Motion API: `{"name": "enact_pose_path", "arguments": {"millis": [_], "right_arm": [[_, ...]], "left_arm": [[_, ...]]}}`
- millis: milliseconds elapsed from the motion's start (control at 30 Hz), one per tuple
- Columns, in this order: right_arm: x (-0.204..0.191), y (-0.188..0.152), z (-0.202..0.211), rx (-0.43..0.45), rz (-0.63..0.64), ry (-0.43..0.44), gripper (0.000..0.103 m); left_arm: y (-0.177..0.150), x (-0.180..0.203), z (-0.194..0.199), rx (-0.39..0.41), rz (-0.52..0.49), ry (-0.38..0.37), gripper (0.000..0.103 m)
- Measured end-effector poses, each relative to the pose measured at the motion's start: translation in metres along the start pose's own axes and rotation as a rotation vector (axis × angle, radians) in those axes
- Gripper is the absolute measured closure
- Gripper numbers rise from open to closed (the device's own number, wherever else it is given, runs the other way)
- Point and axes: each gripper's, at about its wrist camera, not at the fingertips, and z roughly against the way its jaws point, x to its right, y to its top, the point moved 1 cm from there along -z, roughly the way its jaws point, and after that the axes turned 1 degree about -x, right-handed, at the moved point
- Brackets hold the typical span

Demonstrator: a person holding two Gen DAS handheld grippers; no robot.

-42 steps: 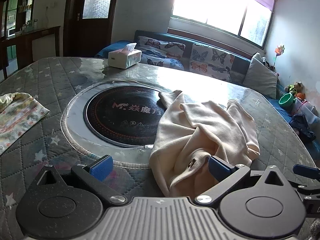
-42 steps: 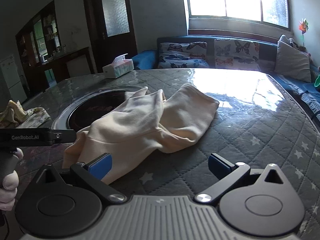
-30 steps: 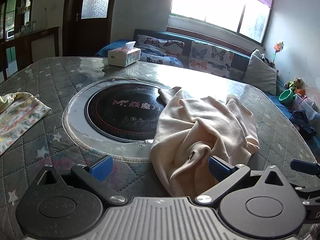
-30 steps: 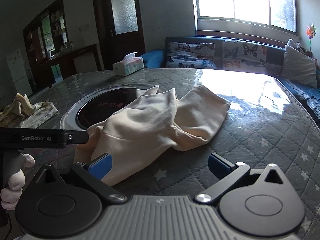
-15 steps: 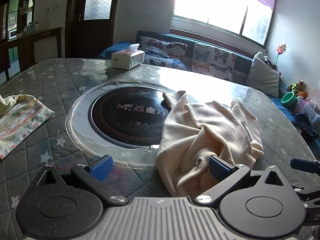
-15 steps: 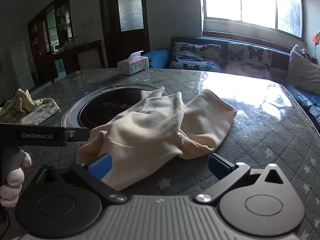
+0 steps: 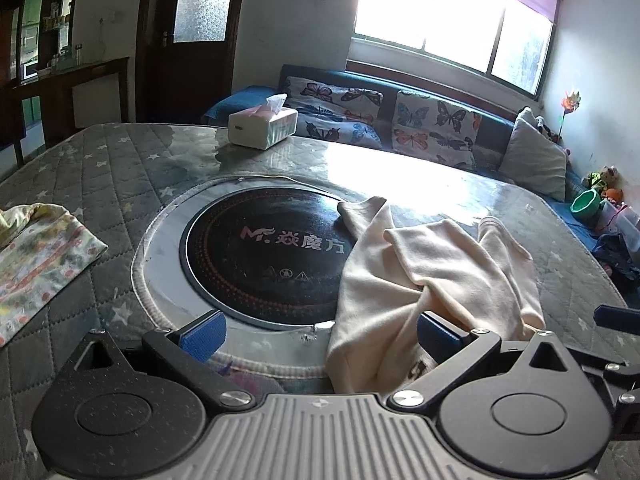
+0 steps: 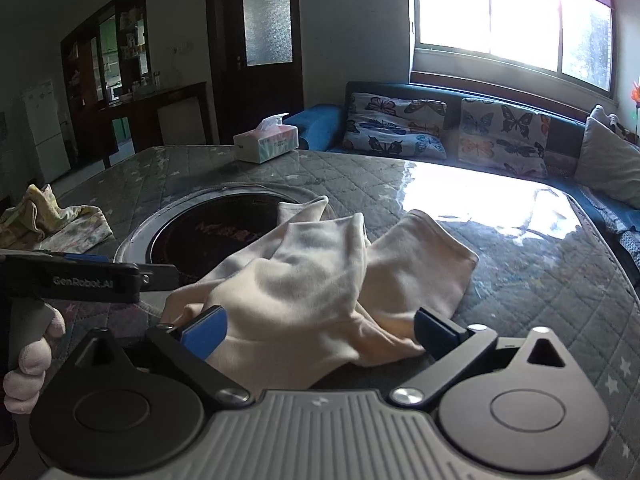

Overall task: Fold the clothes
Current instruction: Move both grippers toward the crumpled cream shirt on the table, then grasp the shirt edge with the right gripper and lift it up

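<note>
We see the rumpled cream cotton garment [image 8: 320,280] lying unfolded on the quilted grey counter [image 8: 540,280], just ahead of both claws. Left claw [image 7: 320,330] and right claw [image 8: 320,330] are spread wide, gripping nothing, seemingly poised to take its near hem.

Two handheld tools, black with blue pads.
Left tool [image 7: 318,330] and right tool [image 8: 318,330]: ribbed grey housing, silver screws, round black pivots; "GenRobot.AI" lettering; pale knit glove [image 8: 28,364].
</note>
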Motion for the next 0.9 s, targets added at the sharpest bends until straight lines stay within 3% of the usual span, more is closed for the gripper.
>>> {"name": "enact_pose_path", "arguments": {"millis": [167,600,900], "right_arm": [[-0.005,0.012,-0.013,-0.012,0.026,0.035,0.010],[0.001,0.055,-0.069,-0.057,0.073,0.074,0.026],[0.013,0.079,-0.128,-0.102,0.070,0.047,0.028]], "left_arm": [[0.001,-0.002,-0.013,-0.022,-0.004,0.000,0.001],[0.014,-0.002,-0.044,-0.057,-0.013,-0.032,0.023],[0.017,0.001,-0.057,-0.082,-0.019,-0.041,0.025]]}}
